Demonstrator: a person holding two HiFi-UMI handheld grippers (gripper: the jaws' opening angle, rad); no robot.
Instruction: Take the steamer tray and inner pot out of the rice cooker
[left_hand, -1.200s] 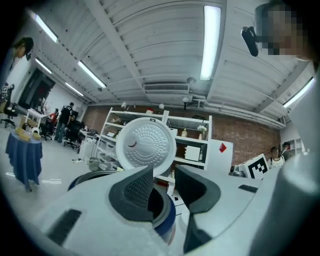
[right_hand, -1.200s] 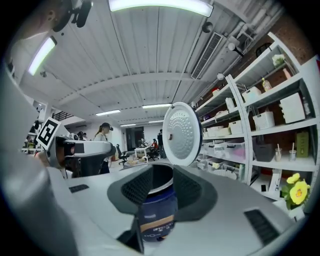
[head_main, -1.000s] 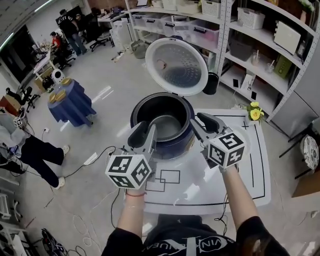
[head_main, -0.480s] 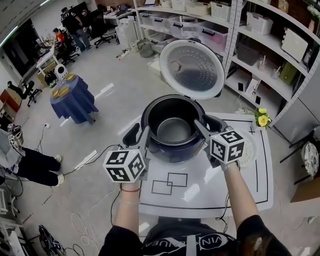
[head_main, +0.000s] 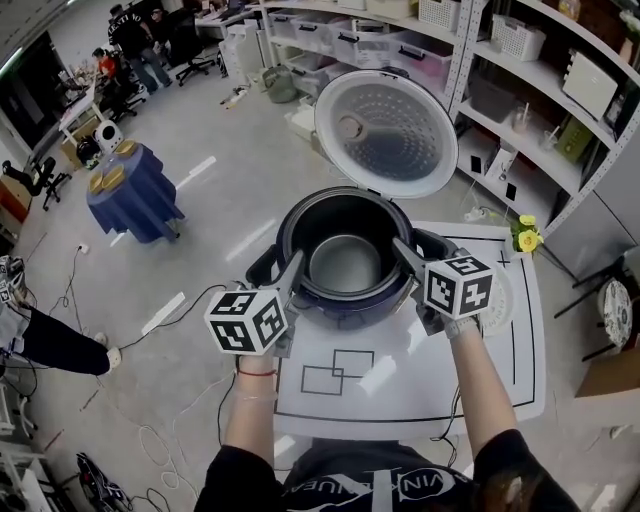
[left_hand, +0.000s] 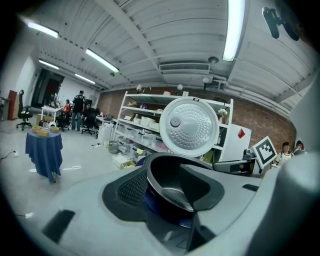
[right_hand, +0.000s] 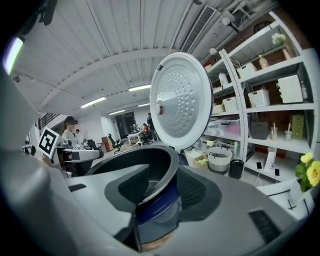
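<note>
The dark blue rice cooker (head_main: 345, 305) stands on the white table with its round lid (head_main: 385, 130) tipped up behind. The black inner pot (head_main: 345, 262) sits inside it. My left gripper (head_main: 278, 272) straddles the pot's left rim and my right gripper (head_main: 418, 250) straddles its right rim. Both sets of jaws have just been opening. In the left gripper view the rim of the pot (left_hand: 175, 175) passes between the spread jaws of the left gripper (left_hand: 165, 190) with gaps. The right gripper (right_hand: 162, 190) likewise stands open around the pot (right_hand: 145, 162). A white round perforated tray (head_main: 498, 296) lies on the table, partly hidden.
The white table (head_main: 400, 380) bears black line markings. A yellow flower (head_main: 527, 238) stands at its far right corner. Shelving with bins (head_main: 520, 80) fills the back right. On the floor to the left are a blue-draped round table (head_main: 130, 195) and cables.
Both grippers have sunk a little at the sides of the pot. Their jaws stand wider apart than before.
</note>
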